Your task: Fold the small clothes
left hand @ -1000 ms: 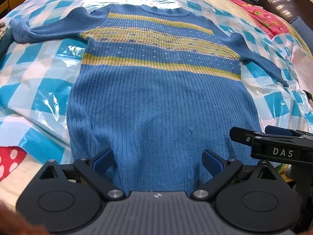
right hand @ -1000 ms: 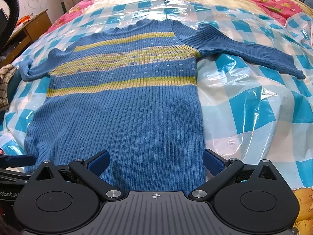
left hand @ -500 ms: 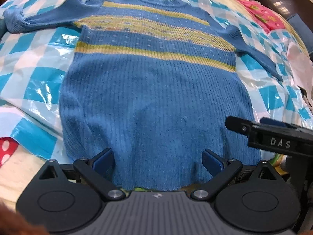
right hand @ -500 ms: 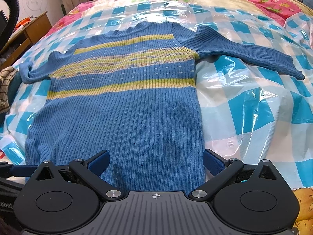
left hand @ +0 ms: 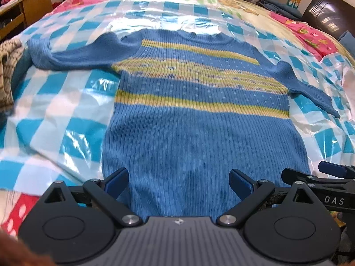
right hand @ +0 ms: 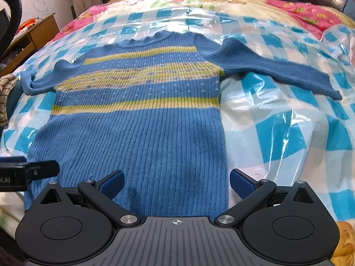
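A blue ribbed sweater (left hand: 199, 137) with yellow-green stripes lies flat on a bed, neck away from me, both sleeves spread out sideways. In the right wrist view the same sweater (right hand: 137, 137) fills the middle. My left gripper (left hand: 178, 184) is open over the hem's left half, nothing between its blue pads. My right gripper (right hand: 176, 182) is open over the hem's right half, its right finger beyond the sweater's side edge. Each gripper shows at the edge of the other's view. The hem itself is hidden under the gripper bodies.
A shiny blue-and-white checked plastic sheet (left hand: 66, 115) covers the bed under the sweater. A pink floral quilt (right hand: 306, 11) lies beyond it. A wooden desk (left hand: 26, 8) stands at the far left, and a checked brown garment (left hand: 6, 75) lies at the bed's left edge.
The left gripper has tilted up and drawn back, so more of the bed's far end shows. The right gripper has barely moved. Both stay open.
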Demonstrator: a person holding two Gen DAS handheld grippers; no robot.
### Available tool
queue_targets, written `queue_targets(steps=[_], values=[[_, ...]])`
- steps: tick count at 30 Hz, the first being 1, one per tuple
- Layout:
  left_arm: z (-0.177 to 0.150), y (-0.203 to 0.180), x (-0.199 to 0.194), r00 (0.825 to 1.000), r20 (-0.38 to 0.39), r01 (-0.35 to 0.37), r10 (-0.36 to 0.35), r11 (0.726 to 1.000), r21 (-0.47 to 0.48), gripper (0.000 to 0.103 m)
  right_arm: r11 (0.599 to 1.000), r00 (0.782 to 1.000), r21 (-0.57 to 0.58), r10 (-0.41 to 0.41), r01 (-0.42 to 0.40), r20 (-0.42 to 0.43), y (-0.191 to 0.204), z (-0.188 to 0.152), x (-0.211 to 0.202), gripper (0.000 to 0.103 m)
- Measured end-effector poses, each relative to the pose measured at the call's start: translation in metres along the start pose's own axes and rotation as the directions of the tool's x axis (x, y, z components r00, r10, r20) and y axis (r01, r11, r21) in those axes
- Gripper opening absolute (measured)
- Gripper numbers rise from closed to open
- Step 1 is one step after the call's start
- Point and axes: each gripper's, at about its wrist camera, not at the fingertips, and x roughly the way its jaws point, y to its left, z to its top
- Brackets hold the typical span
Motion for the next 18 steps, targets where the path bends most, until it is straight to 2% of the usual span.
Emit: queue_targets(steps=[11, 18], values=[[0.026, -0.005, -0.002, 0.997, 0.072, -0.025, 0.026, 1.000, -0.003, 0.101, 1.000, 0.997, -0.019, 0.005, -0.004, 0.077, 0.003, 0.022, -0.004, 0.101], [0.033, -0.009, 0.006, 0.997, 0.062, -0.051, 0.051, 0.999, -0.009, 0.101, 1.000, 0.997, -0.007, 0.005, -0.005, 0.074, 0.000, 0.025, 0.000, 0.101]])
